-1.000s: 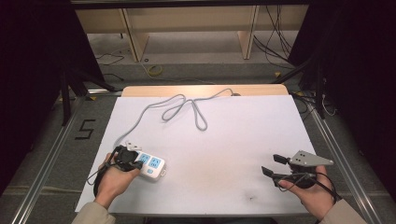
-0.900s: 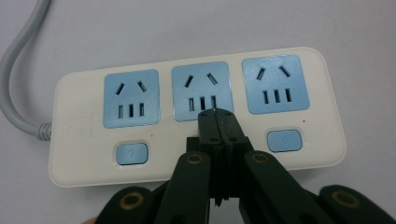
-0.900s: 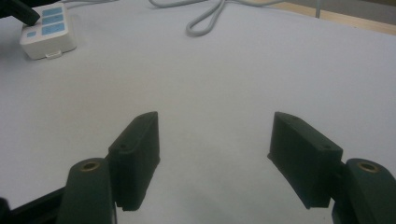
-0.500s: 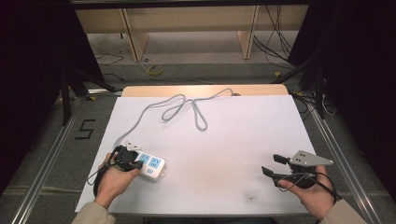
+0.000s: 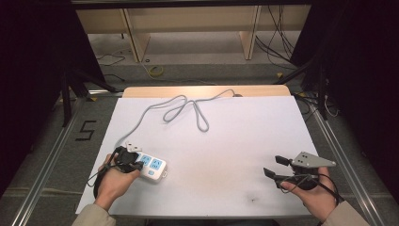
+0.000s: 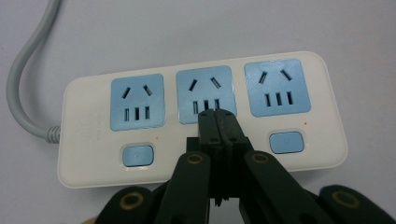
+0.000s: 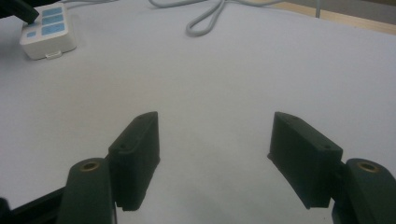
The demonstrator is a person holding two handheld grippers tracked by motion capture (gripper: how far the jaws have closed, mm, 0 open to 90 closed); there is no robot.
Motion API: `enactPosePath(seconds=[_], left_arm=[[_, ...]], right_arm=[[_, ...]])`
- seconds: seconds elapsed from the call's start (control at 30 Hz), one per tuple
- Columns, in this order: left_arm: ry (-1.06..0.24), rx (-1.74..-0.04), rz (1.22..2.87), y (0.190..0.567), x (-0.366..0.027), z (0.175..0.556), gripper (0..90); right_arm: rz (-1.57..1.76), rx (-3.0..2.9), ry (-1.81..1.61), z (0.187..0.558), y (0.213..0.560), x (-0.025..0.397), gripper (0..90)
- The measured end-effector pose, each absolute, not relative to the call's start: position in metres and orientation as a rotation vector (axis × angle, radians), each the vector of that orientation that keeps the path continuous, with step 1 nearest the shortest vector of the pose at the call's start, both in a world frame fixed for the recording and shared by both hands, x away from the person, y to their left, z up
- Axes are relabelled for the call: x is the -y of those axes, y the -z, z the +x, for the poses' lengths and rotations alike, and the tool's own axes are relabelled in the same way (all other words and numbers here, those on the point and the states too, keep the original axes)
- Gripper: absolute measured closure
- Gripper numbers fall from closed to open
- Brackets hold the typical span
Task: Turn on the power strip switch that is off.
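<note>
Left gripper [image 6: 217, 114] jaws pressed together over power strip [image 6: 201, 116] — right gripper [image 5: 275, 165] jaws spread.

Both grippers are black with brass-ringed screws (black cables trail); right gripper [image 5: 275, 165] at lower right carries a grey three-cornered plate; beige sleeves.

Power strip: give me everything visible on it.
The power strip is a white, plastic-looking block with rounded corners, lying flat, face up on the white table at its near-left. Three blue socket panels run in a row; two blue buttons show below them. A grey cord leaves one end and loops across the table. The shut left tool sits over the middle socket.
</note>
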State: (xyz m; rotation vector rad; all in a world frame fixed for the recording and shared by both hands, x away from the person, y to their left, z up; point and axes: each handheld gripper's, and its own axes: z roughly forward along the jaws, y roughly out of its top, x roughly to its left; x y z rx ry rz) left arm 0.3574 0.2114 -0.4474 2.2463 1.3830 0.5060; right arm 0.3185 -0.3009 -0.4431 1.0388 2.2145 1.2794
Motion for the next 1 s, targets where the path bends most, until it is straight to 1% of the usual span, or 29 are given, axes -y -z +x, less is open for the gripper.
enactPosePath(seconds=[0.43,0.77,0.8,0.83,0.93,1.0], left_arm=[[-0.529,-1.352,2.222,0.445,-0.214,0.356,90.0],[-0.648,-1.266,2.089,0.437,-0.218,0.352,89.6],[-0.653,-1.263,2.058,0.437,-0.218,0.352,87.4],[-0.659,-1.257,2.044,0.436,-0.219,0.351,75.7],[-0.652,-1.255,2.014,0.436,-0.22,0.348,68.1],[-0.651,-1.239,1.985,0.435,-0.221,0.345,60.9]], right_arm=[[1.041,-2.21,-1.286,0.319,0.443,0.301,33.6],[1.038,-2.213,-1.286,0.319,0.443,0.301,33.5],[1.037,-2.214,-1.286,0.319,0.444,0.301,33.5],[1.037,-2.215,-1.287,0.319,0.444,0.301,33.5],[1.038,-2.216,-1.283,0.319,0.444,0.301,33.4],[1.037,-2.217,-1.283,0.319,0.444,0.301,33.4]])
